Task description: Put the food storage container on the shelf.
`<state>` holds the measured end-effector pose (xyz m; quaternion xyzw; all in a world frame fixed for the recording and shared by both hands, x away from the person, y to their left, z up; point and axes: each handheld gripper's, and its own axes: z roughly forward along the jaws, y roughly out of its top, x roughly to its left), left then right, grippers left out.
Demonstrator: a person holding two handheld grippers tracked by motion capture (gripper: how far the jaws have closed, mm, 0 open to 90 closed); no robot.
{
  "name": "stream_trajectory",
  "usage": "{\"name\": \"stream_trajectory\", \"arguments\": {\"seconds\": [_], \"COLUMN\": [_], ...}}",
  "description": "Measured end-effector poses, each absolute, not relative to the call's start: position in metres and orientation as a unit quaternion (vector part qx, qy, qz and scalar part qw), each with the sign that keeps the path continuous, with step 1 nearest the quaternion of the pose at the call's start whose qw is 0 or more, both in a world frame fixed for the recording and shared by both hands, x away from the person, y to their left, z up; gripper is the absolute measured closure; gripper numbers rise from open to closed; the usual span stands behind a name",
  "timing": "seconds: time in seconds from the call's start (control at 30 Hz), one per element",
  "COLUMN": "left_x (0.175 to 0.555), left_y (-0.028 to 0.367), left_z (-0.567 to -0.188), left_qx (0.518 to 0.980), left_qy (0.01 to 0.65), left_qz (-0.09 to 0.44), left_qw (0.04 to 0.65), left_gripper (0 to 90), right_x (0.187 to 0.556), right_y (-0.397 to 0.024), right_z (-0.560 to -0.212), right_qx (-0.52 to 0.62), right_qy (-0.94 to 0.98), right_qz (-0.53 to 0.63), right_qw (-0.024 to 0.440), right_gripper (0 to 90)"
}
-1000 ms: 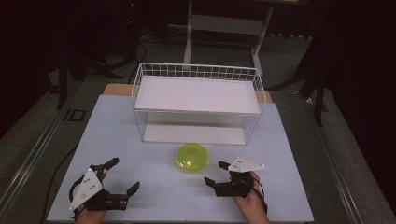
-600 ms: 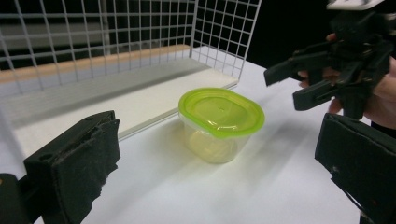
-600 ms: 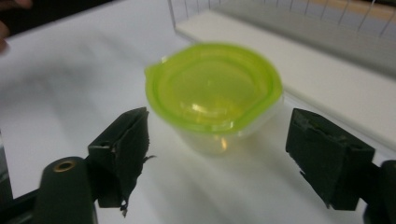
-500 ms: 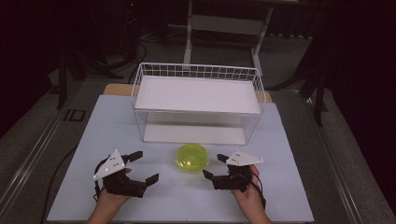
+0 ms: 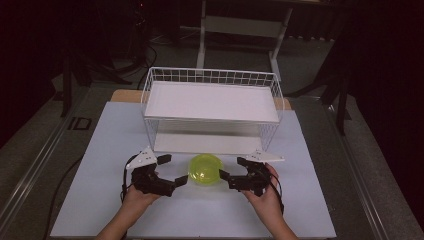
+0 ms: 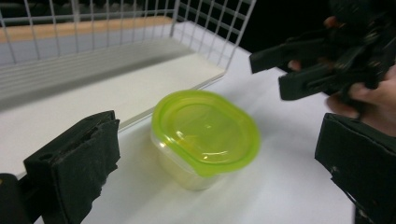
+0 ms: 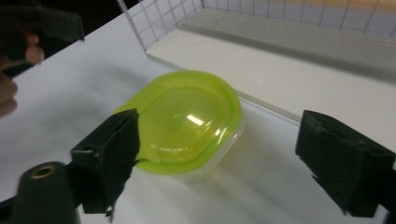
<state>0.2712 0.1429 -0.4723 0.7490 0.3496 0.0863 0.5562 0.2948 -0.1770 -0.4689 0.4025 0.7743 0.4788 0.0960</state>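
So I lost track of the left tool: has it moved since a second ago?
Yes. In the high view the left tool has moved rightward, closing in on the green-lidded container, which sits in front of the wire rack.

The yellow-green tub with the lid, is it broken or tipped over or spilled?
No, nothing looks wrong. The tub stands upright on the white table, just in front of the wire rack. Its lid sits flat and closed, with no spill around it. The left gripper and right gripper are open on either side, not touching it.
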Motion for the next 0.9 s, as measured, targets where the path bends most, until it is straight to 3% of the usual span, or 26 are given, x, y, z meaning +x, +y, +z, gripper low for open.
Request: {"name": "stream_trajectory", "arguments": {"seconds": [0.3, 0.43, 0.57, 0.67, 0.9], "left_x": [0.295, 0.305, 0.310, 0.311, 0.308], "left_y": [0.134, 0.138, 0.133, 0.127, 0.125], "left_z": [-0.489, -0.499, -0.505, -0.508, -0.513], "left_qx": [0.753, 0.726, 0.723, 0.727, 0.736], "left_qy": [0.431, 0.460, 0.471, 0.476, 0.467], "left_qz": [0.031, 0.002, -0.016, -0.030, -0.040], "left_qw": [0.497, 0.511, 0.505, 0.495, 0.488], "left_gripper": [6.2, 19.1, 23.7, 30.4, 56.0], "right_x": [0.317, 0.324, 0.326, 0.326, 0.322], "right_y": [-0.169, -0.168, -0.167, -0.164, -0.164], "right_z": [-0.476, -0.483, -0.489, -0.492, -0.500], "right_qx": [0.443, 0.456, 0.464, 0.467, 0.475], "right_qy": [0.760, 0.760, 0.757, 0.758, 0.757], "right_qz": [0.476, 0.463, 0.460, 0.455, 0.447], "right_qw": [0.021, 0.006, -0.014, -0.016, -0.040], "right_gripper": [17.9, 18.7, 23.0, 28.7, 54.2]}}
